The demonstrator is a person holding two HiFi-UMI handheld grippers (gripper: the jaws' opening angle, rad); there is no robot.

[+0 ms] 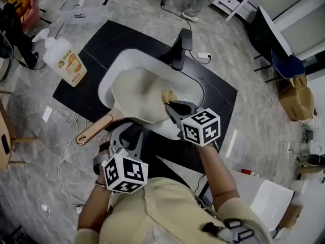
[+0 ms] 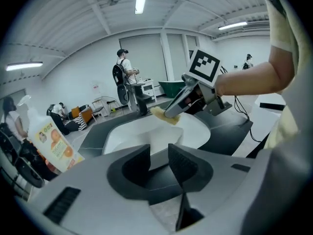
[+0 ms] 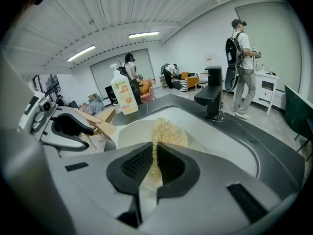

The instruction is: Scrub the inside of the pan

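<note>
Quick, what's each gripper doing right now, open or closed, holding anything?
Left gripper: open, nothing between its jaws.
Right gripper: closed on the yellow scrubbing pad.

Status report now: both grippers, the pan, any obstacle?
Left gripper open, empty, beside pan handle. Right gripper shut on scrub pad, pad against inside of pan. Nothing in the way.
</note>
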